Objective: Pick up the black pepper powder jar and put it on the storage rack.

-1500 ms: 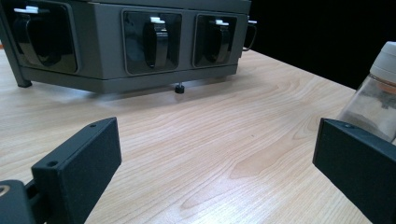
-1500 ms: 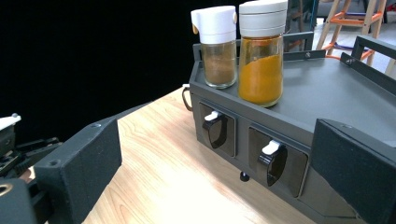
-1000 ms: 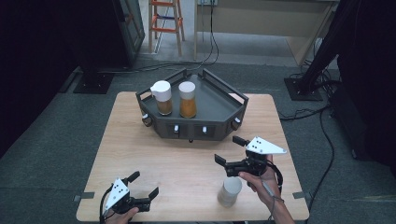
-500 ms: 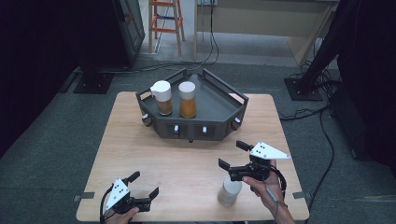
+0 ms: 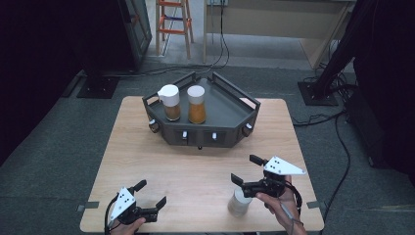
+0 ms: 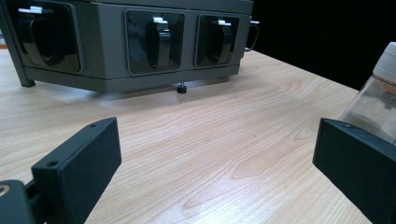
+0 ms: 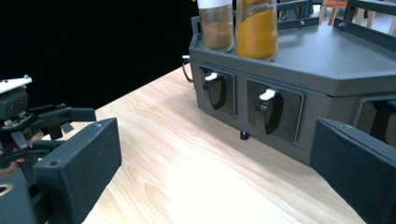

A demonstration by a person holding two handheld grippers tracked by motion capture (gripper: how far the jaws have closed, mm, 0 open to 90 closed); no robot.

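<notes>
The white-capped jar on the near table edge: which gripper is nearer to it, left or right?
Right. The right gripper hangs open just above and behind the jar, almost over it. The left gripper is open too, well off to the jar's left.

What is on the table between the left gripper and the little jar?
Nothing: in the high view, bare wooden table runs from the left gripper to the jar, which stands beside the right gripper.

Desk (image 5: 147, 161): light wood grain, rectangular. Rack (image 5: 230, 115): dark grey, angular, at the desk's far middle; small recessed handles along its front face. Jar, white lid, brown contents (image 5: 170, 103): upright on the rack, left. Jar, orange contents (image 5: 196, 104): just beside it. Orange ladder (image 5: 172, 24): on the floor beyond. Black cables (image 5: 337, 142): floor, right.
</notes>
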